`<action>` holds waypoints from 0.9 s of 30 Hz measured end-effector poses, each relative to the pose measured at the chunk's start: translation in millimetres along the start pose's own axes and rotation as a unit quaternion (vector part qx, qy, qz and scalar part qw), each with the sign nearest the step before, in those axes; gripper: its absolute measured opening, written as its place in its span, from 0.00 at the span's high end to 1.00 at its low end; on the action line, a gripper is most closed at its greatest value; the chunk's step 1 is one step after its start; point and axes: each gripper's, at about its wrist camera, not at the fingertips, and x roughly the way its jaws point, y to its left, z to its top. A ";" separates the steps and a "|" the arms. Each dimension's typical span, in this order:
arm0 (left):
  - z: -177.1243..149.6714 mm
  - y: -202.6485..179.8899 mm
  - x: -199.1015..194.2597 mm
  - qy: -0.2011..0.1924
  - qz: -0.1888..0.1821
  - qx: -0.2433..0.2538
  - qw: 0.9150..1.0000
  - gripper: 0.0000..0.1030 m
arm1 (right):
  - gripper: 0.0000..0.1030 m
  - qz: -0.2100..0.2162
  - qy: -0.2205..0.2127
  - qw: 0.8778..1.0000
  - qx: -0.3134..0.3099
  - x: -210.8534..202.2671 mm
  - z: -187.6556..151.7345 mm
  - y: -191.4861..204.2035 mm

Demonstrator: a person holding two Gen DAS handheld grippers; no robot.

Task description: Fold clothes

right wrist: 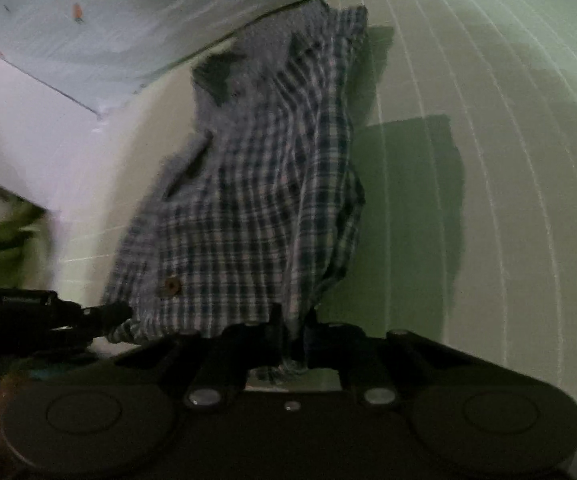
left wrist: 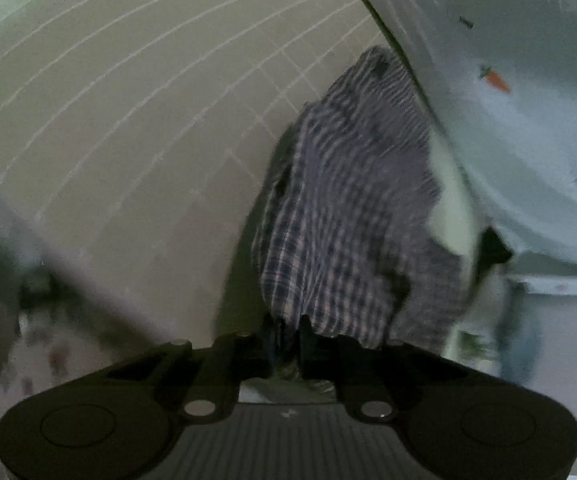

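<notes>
I've got the plaid shirt (left wrist: 352,208) up in the air, pinched on both sides. My left gripper (left wrist: 288,344) has its jaws shut tight on a bit of the cloth's edge. My right gripper (right wrist: 294,340) does the same, w/ cloth poking out below the pinch. In the right cam I can see the left gripper (right wrist: 100,316) too, biting the shirt's edge off to the side, so the two grips are on the same edge, a bit apart.

The shirt hangs down from the jaws, loose and wavy. It isn't lying flat on anything. A brown button (right wrist: 170,287) shows near the held edge. Behind the shirt is the tiled floor (left wrist: 128,100), and the shirt's dark shadow falls on it. A pale blue sheet with small carrot prints (left wrist: 528,80) sits off to one side, prob. a bed, can't be sure.

How far along? The shirt is not a neat folded stack right now; I see no clean fold in it. It's bunched and hanging. Pics are blurry, so I think it's moving. It could be held up to spread out flat, or held mid-fold. I can't tell which. No other clothes show in either cam.
</notes>
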 end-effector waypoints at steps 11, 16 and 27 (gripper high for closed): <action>10.7 -51.9 -36.6 -0.015 -0.053 -0.011 0.998 0.91 | 0.92 0.111 0.024 0.986 0.124 -83.9 6.2 -13.9; 42.4 -69.3 -30.2 -0.019 -0.072 -0.012 0.997 0.91 | 0.92 0.145 -0.006 0.971 0.190 -77.3 31.9 -20.4; 155.1 -155.9 46.2 -0.090 -0.070 0.088 0.990 0.76 | 0.87 0.106 -0.111 0.973 0.170 -41.6 153.5 -28.5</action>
